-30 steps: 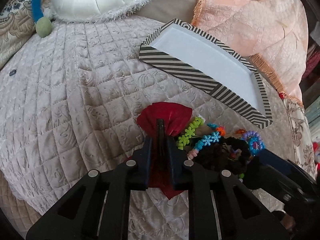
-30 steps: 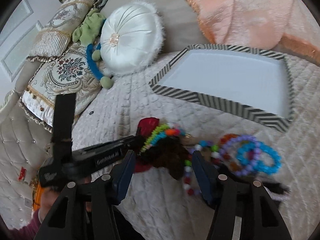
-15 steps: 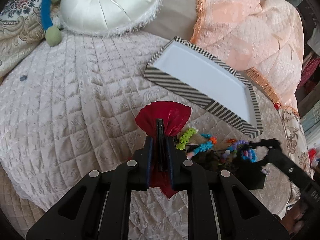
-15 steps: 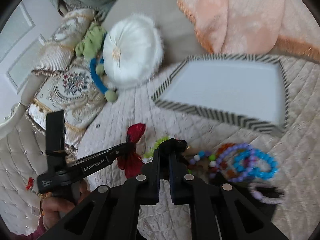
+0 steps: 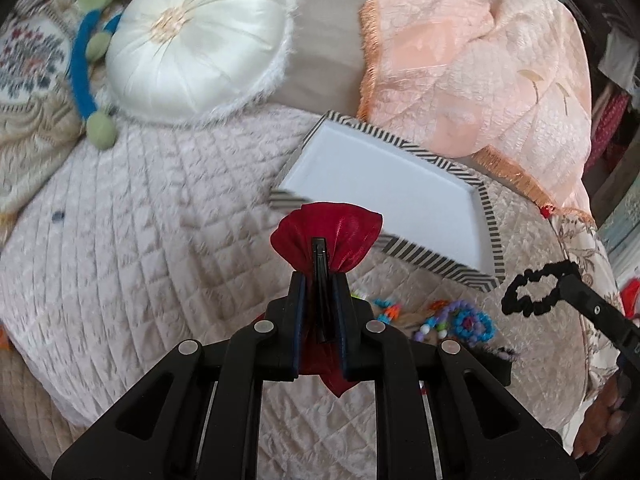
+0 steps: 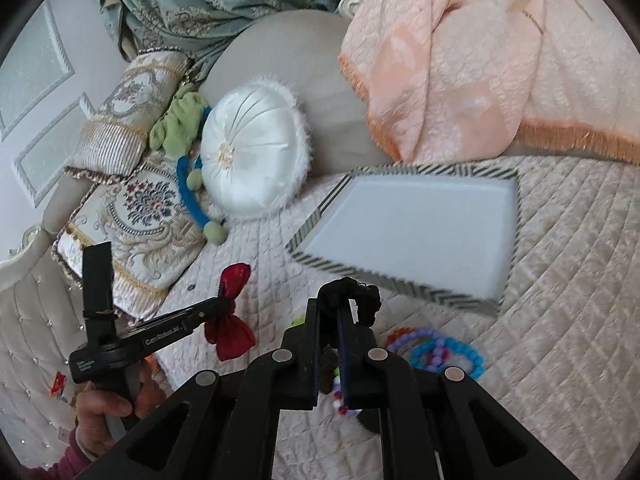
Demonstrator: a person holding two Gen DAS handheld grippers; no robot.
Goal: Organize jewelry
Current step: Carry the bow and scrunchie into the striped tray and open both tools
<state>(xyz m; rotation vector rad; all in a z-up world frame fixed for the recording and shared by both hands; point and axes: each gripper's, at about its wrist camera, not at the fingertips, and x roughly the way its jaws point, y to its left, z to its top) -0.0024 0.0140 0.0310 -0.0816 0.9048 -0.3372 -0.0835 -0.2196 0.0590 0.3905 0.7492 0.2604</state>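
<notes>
Bracelets (image 6: pixel 444 350) before tray (image 6: pixel 516 216) on bed (image 6: pixel 580 272)

Red bow (image 5: pixel 326 232), black scrunchie (image 5: pixel 530 292), probably lifted.

Red bow (image 5: pixel 326 230) glossy satin; bedspread (image 5: pixel 160 232) quilted, faint sheen; bracelets (image 6: pixel 444 354) probably plastic beads.

White lettering that appears to read "GenRobot.AI" runs along the black side of the left gripper (image 6: pixel 224 306) in the right wrist view, and a smaller white label on that tool's handle block near the person's hand (image 6: pixel 108 412) is too blurred to read.
</notes>
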